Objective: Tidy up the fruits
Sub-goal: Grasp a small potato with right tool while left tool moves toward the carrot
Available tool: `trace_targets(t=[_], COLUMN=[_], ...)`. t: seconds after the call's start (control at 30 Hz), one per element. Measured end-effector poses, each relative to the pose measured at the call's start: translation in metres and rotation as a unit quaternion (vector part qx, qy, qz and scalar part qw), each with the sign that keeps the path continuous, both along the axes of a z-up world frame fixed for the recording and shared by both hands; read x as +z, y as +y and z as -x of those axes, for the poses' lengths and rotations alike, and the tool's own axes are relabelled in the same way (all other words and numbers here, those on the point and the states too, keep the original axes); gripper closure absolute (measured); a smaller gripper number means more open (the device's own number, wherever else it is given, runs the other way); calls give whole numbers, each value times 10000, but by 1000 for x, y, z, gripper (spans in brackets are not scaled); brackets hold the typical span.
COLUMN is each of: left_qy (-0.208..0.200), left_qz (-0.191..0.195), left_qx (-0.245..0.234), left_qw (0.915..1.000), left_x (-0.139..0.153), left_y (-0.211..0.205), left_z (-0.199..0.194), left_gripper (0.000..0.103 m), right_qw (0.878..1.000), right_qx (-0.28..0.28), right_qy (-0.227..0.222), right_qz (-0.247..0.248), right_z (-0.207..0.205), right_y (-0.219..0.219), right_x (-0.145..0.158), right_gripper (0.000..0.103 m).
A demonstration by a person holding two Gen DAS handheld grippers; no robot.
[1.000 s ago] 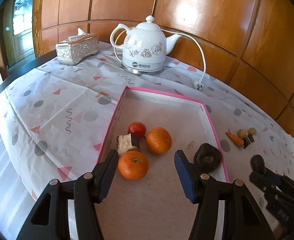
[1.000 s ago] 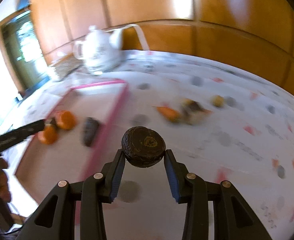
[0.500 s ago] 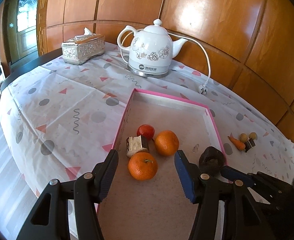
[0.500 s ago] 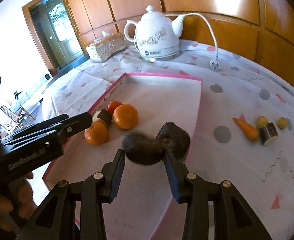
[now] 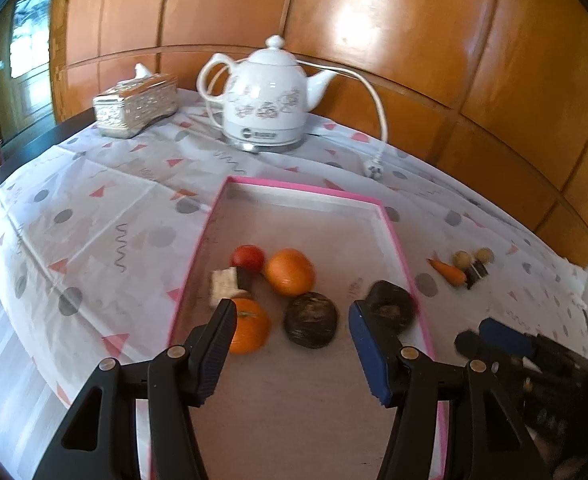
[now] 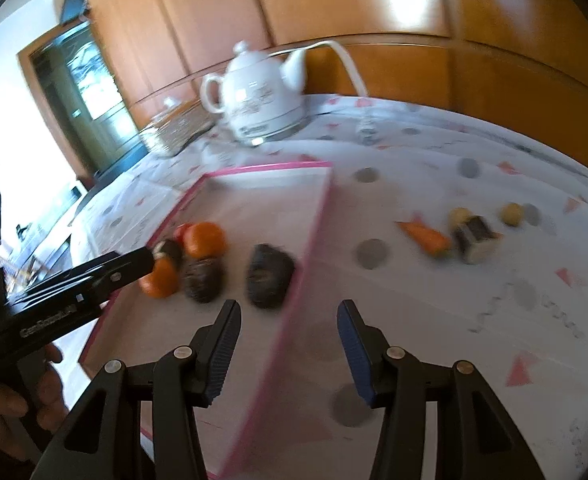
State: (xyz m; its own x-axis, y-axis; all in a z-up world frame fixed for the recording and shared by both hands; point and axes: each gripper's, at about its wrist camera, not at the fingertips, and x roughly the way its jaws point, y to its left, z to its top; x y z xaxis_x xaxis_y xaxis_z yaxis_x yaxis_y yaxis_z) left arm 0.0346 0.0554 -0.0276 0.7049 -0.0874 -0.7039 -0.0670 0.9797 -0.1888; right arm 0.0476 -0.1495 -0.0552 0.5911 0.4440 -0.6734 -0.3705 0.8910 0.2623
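The right tool (image 6: 288,346) is empty, its jaws opening, with nothing between them. Just ahead of its left finger lies a dark round fruit (image 6: 270,276), tucked against the pink rim of the tray (image 6: 313,236), and a second dark fruit (image 6: 202,280) sits a little further left, beside the oranges. Judging by this, a fruit has been set inside the tray and the tool is clear of it.

The left tool (image 5: 290,350) hangs over the near end of the tray, jaws released at a middling width and gripping nothing. Ahead of its left finger lies an orange (image 5: 250,330); between the fingers and just beyond is one dark fruit (image 5: 311,320); the other (image 5: 391,306) sits just past the right finger against the rim. Further ahead are a second orange (image 5: 290,271), a small red fruit (image 5: 248,258) and a pale block with a dark end (image 5: 230,285), all bunched close together, which suits a task of gathering the fruit in one place.

Off to the right of both tools, on the patterned tabletop (image 6: 473,300) outside the tray, a small carrot (image 6: 425,237), two yellowish balls (image 6: 511,214) and a dark-and-pale block (image 6: 475,239) remain. These look like the pieces left to bring in, probably by the right tool, which is nearer.

A white kettle (image 5: 266,100) and a silver tissue box (image 5: 136,104) stand well beyond the tray.
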Motion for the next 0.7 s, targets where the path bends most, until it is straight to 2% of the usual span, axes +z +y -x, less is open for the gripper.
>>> trace_targets(t=[0.3,0.37,0.5,0.57,0.7], left_qy=[-10,14,24,50,87], left_qz=[-41,-28,-50,-47,-17], left_qx=[-582,-669,-809,-865,-958], left_qw=[9983,9978,9967,9962,9954], left_x=[4,4,5,5,4], left_y=[-43,-52,-70,-78,-94], left_z=[-5,-9,-16,-22,-32], left_gripper=[44,44,44,44,44], right_qw=[9954,9935,9903,9886,9852], right_qx=[-946,-1122,-1364,-1473,-1668], right_qy=[148,180,234,256,309], right_qz=[58,87,154,185,224], right_z=[-14,-20,-29,-35,-48], right_y=[-66,-79,-100,-108,-124], right_x=[-16,-19,-25,-27,-32], right_gripper=[53,57,57,62,62])
